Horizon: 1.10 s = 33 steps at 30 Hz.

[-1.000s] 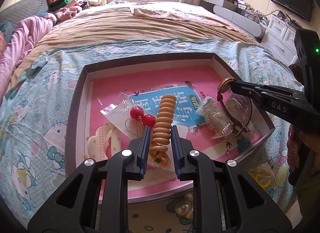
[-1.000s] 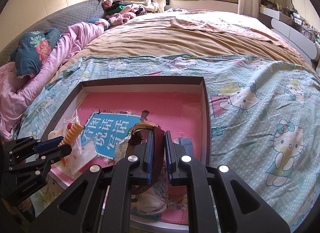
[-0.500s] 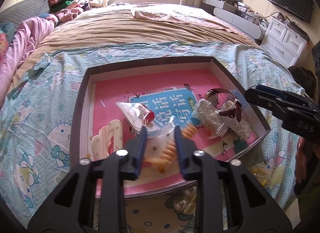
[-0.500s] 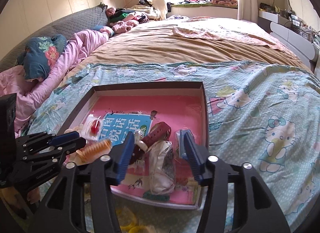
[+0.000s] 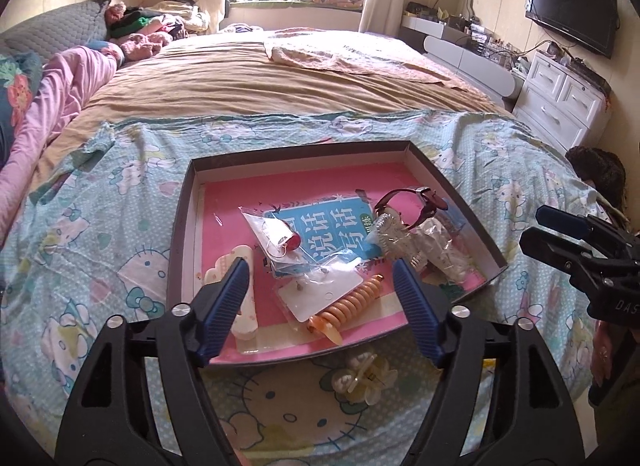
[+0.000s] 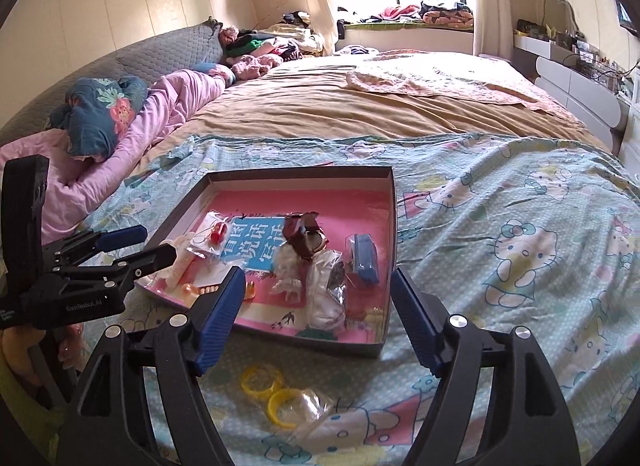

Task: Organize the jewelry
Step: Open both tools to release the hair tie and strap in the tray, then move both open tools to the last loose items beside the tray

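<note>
A shallow dark-rimmed box [image 5: 182, 234] with a pink floor lies on the bed and also shows in the right wrist view [image 6: 394, 217]. In it lie an orange spiral hair tie on a card [image 5: 352, 300], bagged red earrings [image 5: 280, 236], a maroon watch [image 5: 416, 201], which also shows in the right wrist view [image 6: 304, 236], and clear bags. My left gripper [image 5: 322, 298] is open and empty above the box's near edge. My right gripper [image 6: 318, 306] is open and empty above its near right corner.
A pale hair claw [image 5: 362, 380] lies on the Hello Kitty sheet in front of the box. Bagged yellow rings [image 6: 280, 394] lie on the sheet below my right gripper. A blue box [image 6: 364, 258] sits inside. White drawers [image 5: 560, 101] stand on the right.
Both grippers opened and drew back. The left one let the orange hair tie drop into the box. The right one let the maroon watch drop into the box.
</note>
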Tool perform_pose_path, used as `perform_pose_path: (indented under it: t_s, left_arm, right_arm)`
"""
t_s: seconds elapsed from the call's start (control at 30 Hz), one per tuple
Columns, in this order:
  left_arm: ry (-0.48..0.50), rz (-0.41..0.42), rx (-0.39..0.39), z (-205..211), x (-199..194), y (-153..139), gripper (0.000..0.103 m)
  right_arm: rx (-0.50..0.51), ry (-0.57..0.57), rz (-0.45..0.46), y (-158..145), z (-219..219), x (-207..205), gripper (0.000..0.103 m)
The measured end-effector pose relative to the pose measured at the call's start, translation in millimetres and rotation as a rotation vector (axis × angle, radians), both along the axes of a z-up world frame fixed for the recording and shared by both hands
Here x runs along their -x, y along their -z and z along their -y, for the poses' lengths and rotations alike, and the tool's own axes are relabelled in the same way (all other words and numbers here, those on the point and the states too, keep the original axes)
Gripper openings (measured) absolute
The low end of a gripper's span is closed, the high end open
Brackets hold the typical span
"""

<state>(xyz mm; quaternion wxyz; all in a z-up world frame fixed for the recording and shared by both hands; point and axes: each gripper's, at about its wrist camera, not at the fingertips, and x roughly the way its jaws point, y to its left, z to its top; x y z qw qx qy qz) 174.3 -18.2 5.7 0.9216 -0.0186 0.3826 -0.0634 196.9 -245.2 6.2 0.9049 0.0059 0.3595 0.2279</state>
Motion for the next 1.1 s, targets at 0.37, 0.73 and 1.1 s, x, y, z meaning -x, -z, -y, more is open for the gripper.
perform_pose_path:
  t_s: [0.37,0.73,1.1]
  left_arm:
    - [-0.013,0.02,-0.013,0.2,24.9,-6.8,0.085]
    - [-0.024,-0.01,-0.035,-1.2,41.3,8.8,0.085]
    - [-0.009,-0.073,-0.051,1.8,53.1,35.8,0.085]
  right_arm:
    - [0.012,-0.024,0.007,-0.2,0.6,26.3,0.087]
    - [0.045,-0.042,-0.032,19.0,0.2,39.1,0.087]
    - [0.101,-0.09,-0.102,51.5,-7.0,46.8,0.087]
